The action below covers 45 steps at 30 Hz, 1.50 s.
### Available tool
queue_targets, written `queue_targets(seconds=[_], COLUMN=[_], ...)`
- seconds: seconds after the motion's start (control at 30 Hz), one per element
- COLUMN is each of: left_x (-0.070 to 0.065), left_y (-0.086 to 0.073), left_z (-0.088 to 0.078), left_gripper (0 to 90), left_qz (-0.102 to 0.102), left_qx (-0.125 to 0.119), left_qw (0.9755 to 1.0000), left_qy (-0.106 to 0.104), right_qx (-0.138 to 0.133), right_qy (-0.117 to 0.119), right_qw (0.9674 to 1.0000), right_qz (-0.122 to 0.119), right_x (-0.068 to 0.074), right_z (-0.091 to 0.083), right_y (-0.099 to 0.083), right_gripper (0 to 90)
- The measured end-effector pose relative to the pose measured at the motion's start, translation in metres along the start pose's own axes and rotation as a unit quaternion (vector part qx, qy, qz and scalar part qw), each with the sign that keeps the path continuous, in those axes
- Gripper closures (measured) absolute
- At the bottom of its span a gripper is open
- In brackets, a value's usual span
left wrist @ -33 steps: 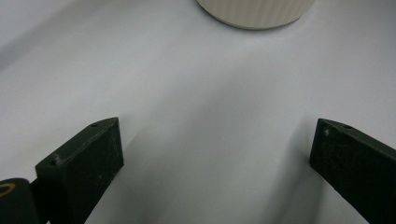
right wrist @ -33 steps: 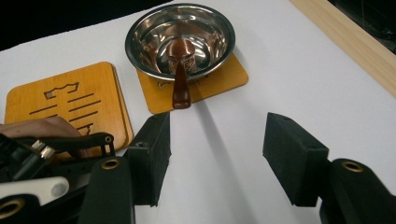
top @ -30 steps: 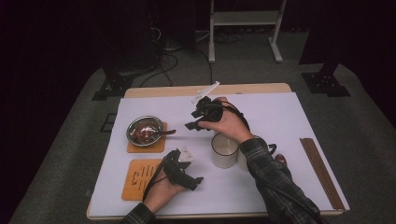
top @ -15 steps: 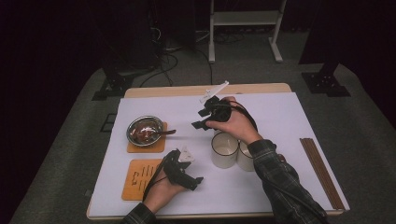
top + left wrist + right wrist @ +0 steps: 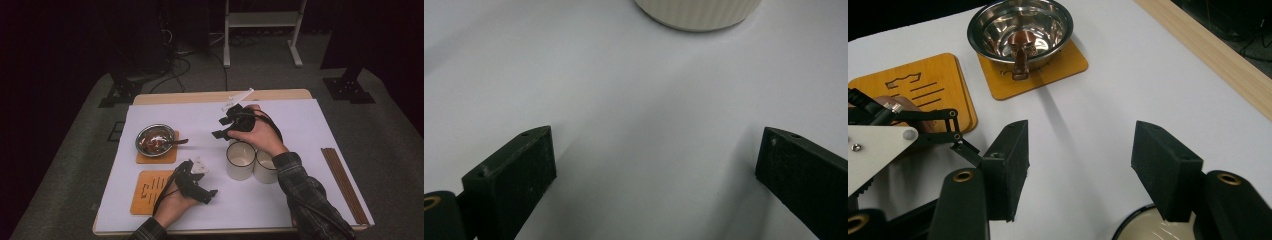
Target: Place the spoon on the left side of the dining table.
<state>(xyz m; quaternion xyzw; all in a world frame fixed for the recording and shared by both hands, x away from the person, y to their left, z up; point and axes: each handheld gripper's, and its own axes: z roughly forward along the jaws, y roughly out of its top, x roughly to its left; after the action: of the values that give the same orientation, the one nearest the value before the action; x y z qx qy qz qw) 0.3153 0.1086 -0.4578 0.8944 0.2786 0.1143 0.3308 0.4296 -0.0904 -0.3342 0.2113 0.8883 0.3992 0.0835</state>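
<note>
Hovering: your right claw (image 5: 223, 127) is hanging released, nothing between the jaws, just above the left cup (image 5: 240, 160)
Left claw (image 5: 202, 186): resting on the desk (image 5: 320, 125), released, empty
Cups: left cup is touching the right cup (image 5: 265, 167), mid-desk
Bowl (image 5: 1019, 27): sitting on a coaster (image 5: 1063, 65), well apart from the cups

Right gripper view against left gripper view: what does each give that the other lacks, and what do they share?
Right gripper view: a steel bowl, brown spoon inside, on an orange wooden coaster; a second, engraved orange coaster; the wooden table edge. Left gripper view: a ribbed cream wall. Shared: the white table cover, a cream cup, by its rim on the right, and open, empty jaws on left gripper and right gripper.
</note>
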Motion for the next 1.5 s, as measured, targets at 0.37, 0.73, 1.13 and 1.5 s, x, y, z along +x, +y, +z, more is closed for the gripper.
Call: queue_targets(seconds=[0.37, 0.73, 1.13, 1.5], left_x=[0.000, 0.000, 0.000, 0.000], left_y=[0.000, 0.000, 0.000, 0.000], left_z=[0.000, 0.000, 0.000, 0.000], left_gripper=[1.7, 1.7, 1.7, 1.7], left_qz=[-0.001, -0.001, -0.001, -0.001], left_qx=[-0.001, -0.001, -0.001, -0.001], left_qw=[1.0000, 1.0000, 1.0000, 1.0000], left_qy=[0.000, 0.000, 0.000, 0.000], right_qx=[-0.010, -0.016, -0.030, -0.035], right_qy=[-0.014, -0.030, -0.051, -0.065], right_qw=[0.9998, 0.9993, 0.9977, 0.9962], right_qz=[0.008, 0.016, 0.032, 0.046], right_x=[-0.004, -0.009, -0.020, -0.028], right_z=[-0.014, -0.028, -0.051, -0.063], right_y=[-0.012, -0.025, -0.043, -0.059], right_gripper=[37.7, 37.4, 37.1, 36.7])
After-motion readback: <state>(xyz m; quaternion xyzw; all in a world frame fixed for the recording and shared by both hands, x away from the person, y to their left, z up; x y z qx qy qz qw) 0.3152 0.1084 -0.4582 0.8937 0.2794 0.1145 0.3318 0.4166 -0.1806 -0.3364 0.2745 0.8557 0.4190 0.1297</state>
